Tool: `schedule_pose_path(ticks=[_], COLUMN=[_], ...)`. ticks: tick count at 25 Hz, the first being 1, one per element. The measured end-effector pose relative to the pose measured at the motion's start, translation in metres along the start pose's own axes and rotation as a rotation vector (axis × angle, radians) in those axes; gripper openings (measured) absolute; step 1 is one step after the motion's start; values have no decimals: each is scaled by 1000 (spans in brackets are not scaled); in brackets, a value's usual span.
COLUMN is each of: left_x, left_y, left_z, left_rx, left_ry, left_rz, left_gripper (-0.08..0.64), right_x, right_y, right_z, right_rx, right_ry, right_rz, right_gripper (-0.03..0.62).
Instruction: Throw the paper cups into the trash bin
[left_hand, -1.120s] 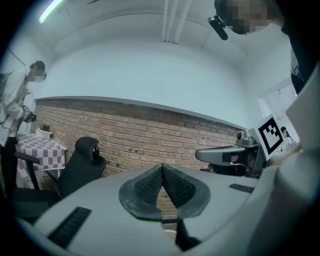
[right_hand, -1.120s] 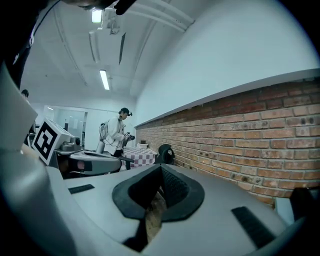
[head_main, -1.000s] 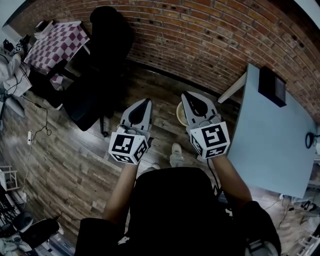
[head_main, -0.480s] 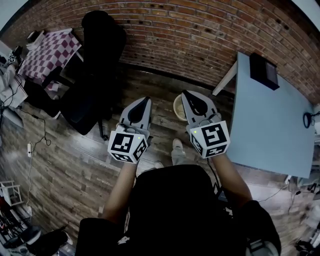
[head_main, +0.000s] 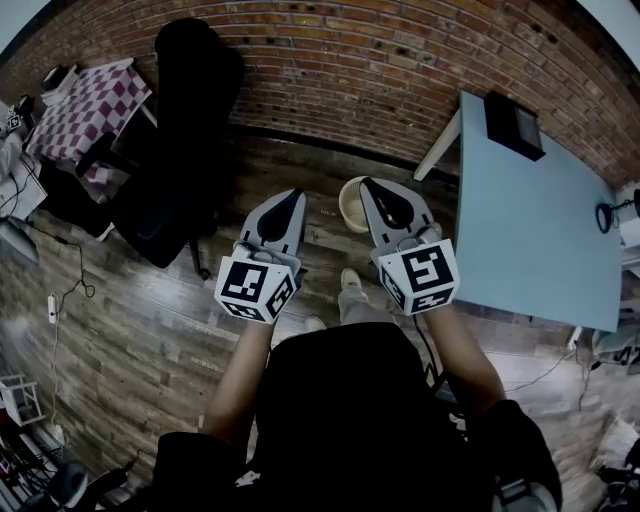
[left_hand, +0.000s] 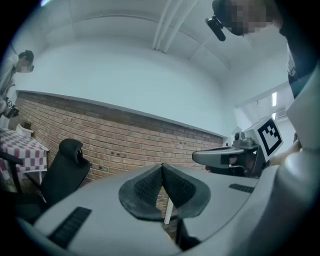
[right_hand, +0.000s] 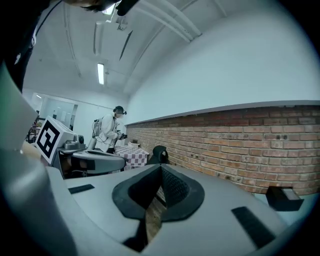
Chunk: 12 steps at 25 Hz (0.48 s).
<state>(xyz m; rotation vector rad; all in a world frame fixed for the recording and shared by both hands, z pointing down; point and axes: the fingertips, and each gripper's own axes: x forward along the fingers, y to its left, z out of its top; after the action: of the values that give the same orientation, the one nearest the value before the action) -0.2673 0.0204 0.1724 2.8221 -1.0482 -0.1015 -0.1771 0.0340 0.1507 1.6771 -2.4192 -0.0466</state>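
No paper cup shows in any view. A round cream trash bin (head_main: 349, 207) stands on the wooden floor near the brick wall, partly hidden behind my right gripper (head_main: 366, 184). My left gripper (head_main: 293, 197) is held beside it, a little to the left of the bin. Both point roughly level toward the wall. The left gripper (left_hand: 162, 167) has its dark pads pressed together with nothing between them. The right gripper (right_hand: 160, 170) is shut and empty too. Each gripper shows in the other's view: the right one (left_hand: 229, 157) and the left one (right_hand: 95, 161).
A pale blue table (head_main: 530, 235) stands at the right with a black box (head_main: 514, 125) on its far end. A black office chair (head_main: 185, 130) and a checkered table (head_main: 85, 100) stand at the left. A person in white (right_hand: 107, 132) stands far off.
The blue table and the bin have slid leftward in the head view, while the chair has shifted little. Both grippers stay shut and side by side.
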Motion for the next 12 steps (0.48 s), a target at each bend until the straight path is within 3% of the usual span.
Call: schedule_pose_path(ticks=[5,12], left_x=[-12,-10], left_y=[-16,-27], left_z=[2,2], left_rx=[14,27], left_ry=[-45,-28], left_rz=[-71,-83], left_gripper=[9,9], right_x=[-9,-17], right_y=[10,13], right_z=[-1,1], right_rx=[-3,3], right_ry=[1,-11], right_rz=[-11,-8], right_gripper=[3,3])
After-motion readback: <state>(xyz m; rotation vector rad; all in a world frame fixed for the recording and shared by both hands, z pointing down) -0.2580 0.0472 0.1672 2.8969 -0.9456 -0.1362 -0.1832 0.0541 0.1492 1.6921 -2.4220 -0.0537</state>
